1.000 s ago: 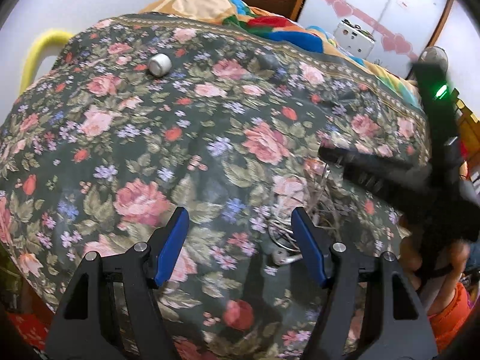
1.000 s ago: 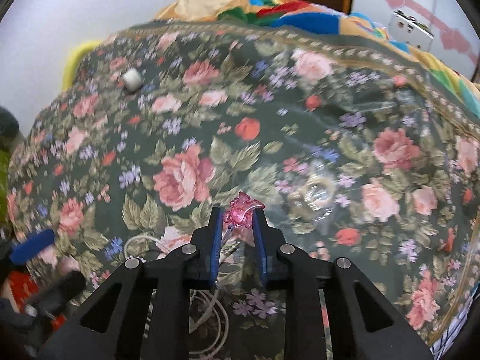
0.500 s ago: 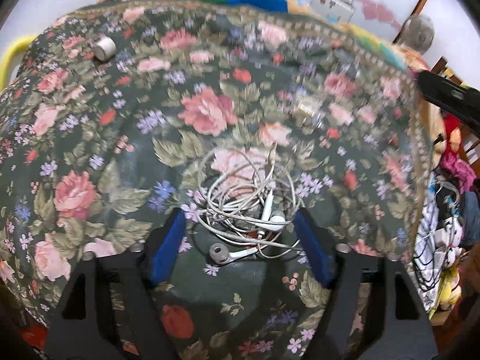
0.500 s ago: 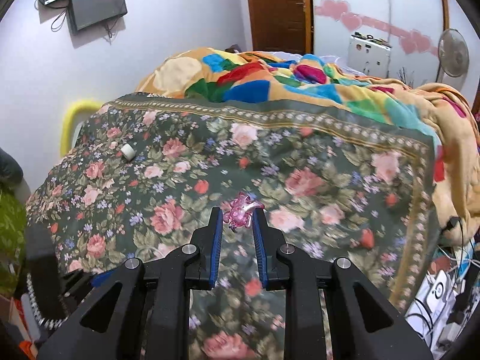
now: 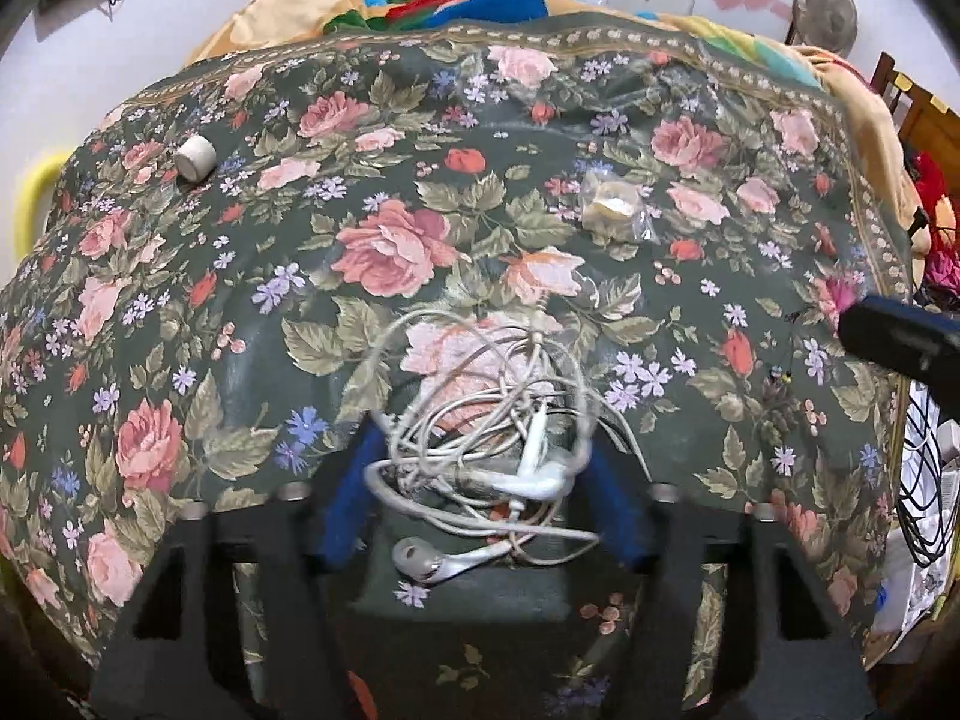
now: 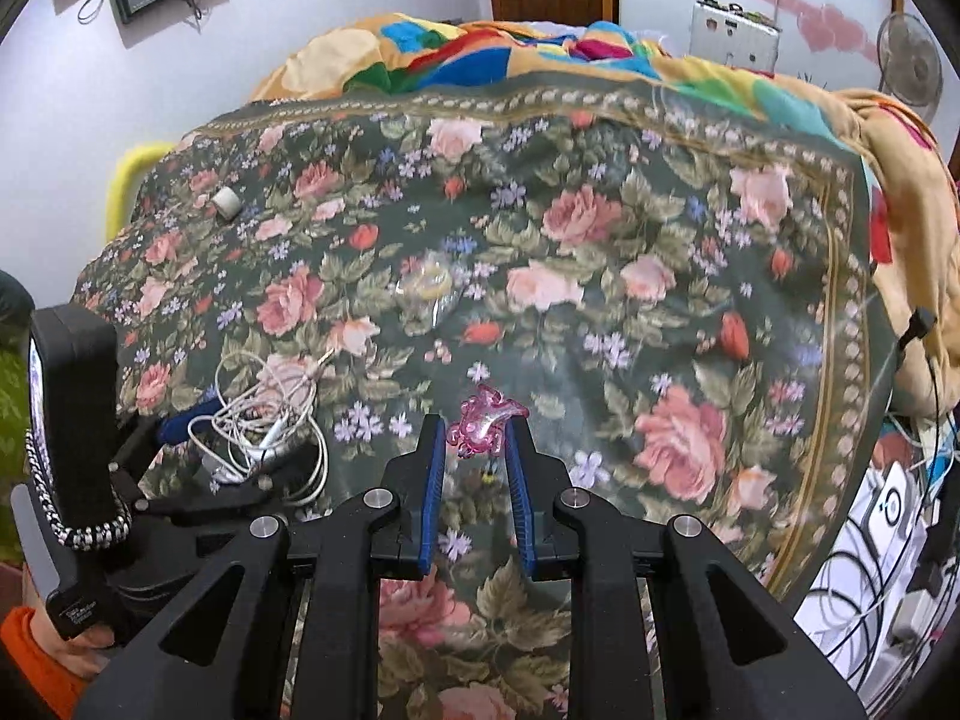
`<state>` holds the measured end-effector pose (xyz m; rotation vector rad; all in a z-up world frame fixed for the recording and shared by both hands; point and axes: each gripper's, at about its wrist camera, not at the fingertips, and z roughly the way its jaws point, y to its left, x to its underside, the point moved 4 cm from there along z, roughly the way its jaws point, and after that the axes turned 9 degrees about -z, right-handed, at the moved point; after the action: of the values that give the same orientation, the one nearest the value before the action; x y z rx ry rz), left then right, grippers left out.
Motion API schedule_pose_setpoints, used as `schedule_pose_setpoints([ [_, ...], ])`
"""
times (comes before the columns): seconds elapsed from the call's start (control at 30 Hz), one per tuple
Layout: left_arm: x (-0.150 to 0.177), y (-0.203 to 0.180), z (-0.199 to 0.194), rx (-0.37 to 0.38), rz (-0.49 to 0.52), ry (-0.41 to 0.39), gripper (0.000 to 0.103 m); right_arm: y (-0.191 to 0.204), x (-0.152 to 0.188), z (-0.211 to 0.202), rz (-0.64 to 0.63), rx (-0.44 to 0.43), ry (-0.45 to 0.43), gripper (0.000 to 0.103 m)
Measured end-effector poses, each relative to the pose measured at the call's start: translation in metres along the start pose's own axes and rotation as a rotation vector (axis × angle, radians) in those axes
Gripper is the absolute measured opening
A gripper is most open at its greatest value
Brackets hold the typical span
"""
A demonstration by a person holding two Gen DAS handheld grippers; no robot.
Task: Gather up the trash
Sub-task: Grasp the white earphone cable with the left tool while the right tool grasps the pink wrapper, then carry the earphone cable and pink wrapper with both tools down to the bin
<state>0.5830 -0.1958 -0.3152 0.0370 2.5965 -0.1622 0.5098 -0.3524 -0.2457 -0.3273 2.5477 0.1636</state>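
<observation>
Floral bedspread (image 5: 420, 192), tangled white earphones (image 5: 498, 444).

I see a matt woven bedspread (image 5: 384, 252) of printed floral cloth, soft and lightly creased. The earphones (image 5: 480, 450) on it are glossy white plastic with smooth rubbery cords. My right gripper (image 6: 475, 438) is matt black plastic with blue rubbery pads and shiny metal pins, and it pinches a clear pink plastic trinket (image 6: 483, 427), glossy. A crinkled clear film wrapper (image 5: 615, 210) glints. The small roll (image 5: 195, 159) looks dull white.
</observation>
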Motion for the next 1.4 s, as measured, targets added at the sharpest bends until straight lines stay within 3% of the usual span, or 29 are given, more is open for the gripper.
schedule_pose_setpoints([
  [0.03,-0.001,0.003,-0.001,0.0,-0.007,-0.001,0.04,0.001,0.001,-0.001,0.002,-0.003,0.002,0.018],
  [0.2,0.0,0.01,-0.013,0.028,-0.049,0.023,0.035,0.007,0.005,-0.01,0.013,-0.014,0.004,0.018],
  [0.53,0.004,0.028,-0.117,0.066,-0.092,-0.088,0.035,0.03,-0.001,-0.067,-0.017,-0.002,-0.062,0.018],
  [0.8,0.014,0.06,-0.208,0.039,-0.118,-0.205,0.035,0.067,-0.006,-0.126,-0.051,-0.013,-0.138,0.018],
  [1.1,0.055,0.125,-0.287,-0.013,-0.198,-0.266,0.035,0.131,-0.002,-0.178,-0.121,-0.061,-0.204,0.018],
  [1.4,0.12,0.202,-0.345,-0.105,-0.274,-0.302,0.035,0.21,0.018,-0.202,-0.219,-0.141,-0.23,0.018],
])
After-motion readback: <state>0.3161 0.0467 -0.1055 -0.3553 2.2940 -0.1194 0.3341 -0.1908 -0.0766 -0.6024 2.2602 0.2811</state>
